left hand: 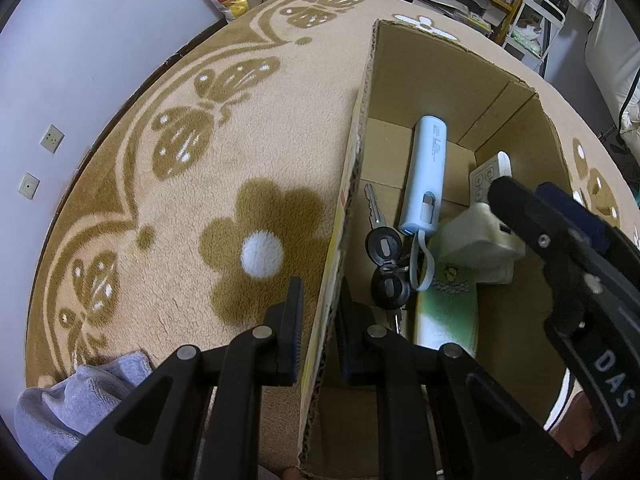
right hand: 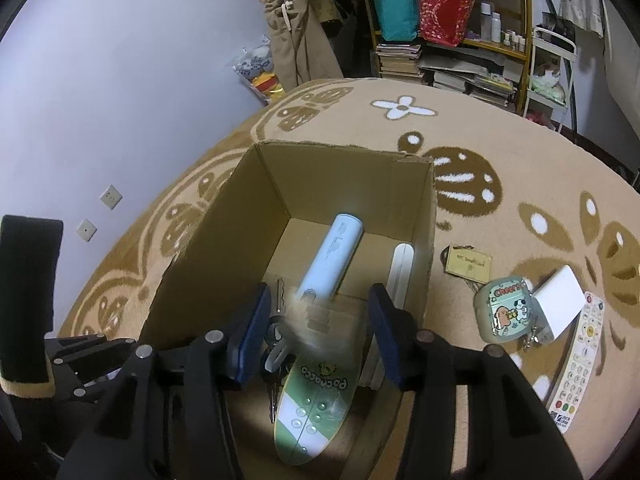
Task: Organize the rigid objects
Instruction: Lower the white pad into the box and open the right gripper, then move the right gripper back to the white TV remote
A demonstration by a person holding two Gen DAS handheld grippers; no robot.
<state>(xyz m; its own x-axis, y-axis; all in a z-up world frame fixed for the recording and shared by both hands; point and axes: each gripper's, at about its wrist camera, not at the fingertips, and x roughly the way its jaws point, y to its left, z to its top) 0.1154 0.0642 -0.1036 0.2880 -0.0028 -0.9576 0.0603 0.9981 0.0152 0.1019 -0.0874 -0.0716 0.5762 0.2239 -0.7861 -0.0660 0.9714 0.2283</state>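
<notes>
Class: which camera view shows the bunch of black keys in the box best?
The left wrist view: the keys lie unobstructed on the box floor. In the right wrist view the right gripper hides most of them.

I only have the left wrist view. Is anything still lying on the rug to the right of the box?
Observer: Yes, four things: a card tag, an earbud case, a white charger and a remote.
Operator: Which one is nearest the box?
Observer: The card tag, lying just beside the right wall of the box.
Operator: And the farthest?
Observer: The remote, beyond the white charger.
</notes>
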